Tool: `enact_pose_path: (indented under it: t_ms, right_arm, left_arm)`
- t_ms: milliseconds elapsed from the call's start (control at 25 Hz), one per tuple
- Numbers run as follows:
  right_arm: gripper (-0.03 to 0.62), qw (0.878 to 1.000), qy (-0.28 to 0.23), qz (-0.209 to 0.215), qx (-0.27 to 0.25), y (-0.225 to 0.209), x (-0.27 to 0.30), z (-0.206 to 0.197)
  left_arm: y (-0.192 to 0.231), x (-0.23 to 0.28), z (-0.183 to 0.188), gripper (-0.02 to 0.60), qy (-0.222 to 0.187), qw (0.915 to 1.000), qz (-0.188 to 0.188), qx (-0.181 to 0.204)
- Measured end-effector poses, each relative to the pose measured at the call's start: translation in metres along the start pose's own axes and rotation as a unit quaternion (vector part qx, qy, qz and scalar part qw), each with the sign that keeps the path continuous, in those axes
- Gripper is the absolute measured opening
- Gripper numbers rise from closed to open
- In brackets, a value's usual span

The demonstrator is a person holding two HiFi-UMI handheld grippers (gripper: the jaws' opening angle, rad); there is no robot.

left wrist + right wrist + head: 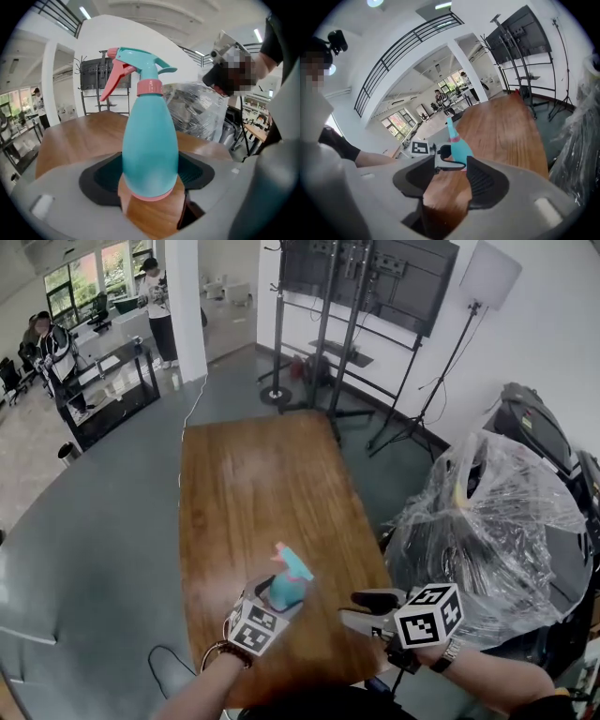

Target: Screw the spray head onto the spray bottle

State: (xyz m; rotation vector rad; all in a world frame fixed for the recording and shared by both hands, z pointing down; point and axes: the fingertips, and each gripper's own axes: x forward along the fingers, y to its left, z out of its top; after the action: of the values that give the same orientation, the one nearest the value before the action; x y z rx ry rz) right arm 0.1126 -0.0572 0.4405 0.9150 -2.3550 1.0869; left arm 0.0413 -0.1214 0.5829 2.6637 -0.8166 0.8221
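Observation:
A teal spray bottle (150,150) stands between the dark pads of my left gripper (150,176), which press on both sides of its lower body. Its teal spray head (136,70), with a pink trigger, sits on the neck over a pink collar (150,86). In the head view the bottle (286,589) leans to the right over the near end of the wooden table (262,484), held by the left gripper (277,601). To its right, the right gripper (361,608) stands apart from the bottle. The right gripper (445,176) is open and empty, and the bottle (461,150) shows beyond it.
A large bundle wrapped in clear plastic (487,521) stands close to the table's right side. A screen on a black stand (366,277) and a light stand (469,324) are past the far end. People stand far off at the back left.

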Motion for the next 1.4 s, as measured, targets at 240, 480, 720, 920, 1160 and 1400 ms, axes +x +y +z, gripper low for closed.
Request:
enact_pose_path:
  t_ms: [240,480,720,920,1160,1400]
  right_arm:
    - [0.197,0.997,0.003,-0.034,-0.069,-0.009,-0.009,-0.014]
    - [0.183,0.991,0.018,-0.045,-0.125,-0.016,-0.014,-0.025]
    - [0.172,0.988,0.031,-0.048,-0.144,-0.031,-0.016,-0.035]
    - [0.172,0.988,0.03,-0.039,-0.146,-0.03,-0.011,-0.037]
    - [0.157,0.988,0.01,-0.031,-0.154,-0.016,0.001,-0.031]
    - [0.012,0.984,-0.038,-0.039,-0.167,0.004,0.024,-0.016]
  left_arm:
    - [0.04,0.041,0.009,0.393,-0.029,0.9972,0.062,-0.032]
    - [0.067,0.08,0.009,0.394,-0.035,0.9931,0.095,-0.059]
    - [0.078,0.098,0.009,0.394,-0.044,0.9908,0.113,-0.061]
    - [0.079,0.098,0.001,0.397,-0.021,0.9918,0.117,-0.047]
    - [0.075,0.076,-0.005,0.425,-0.007,0.9916,0.117,-0.054]
    - [0.042,0.0,0.009,0.268,-0.038,0.9923,0.107,-0.047]
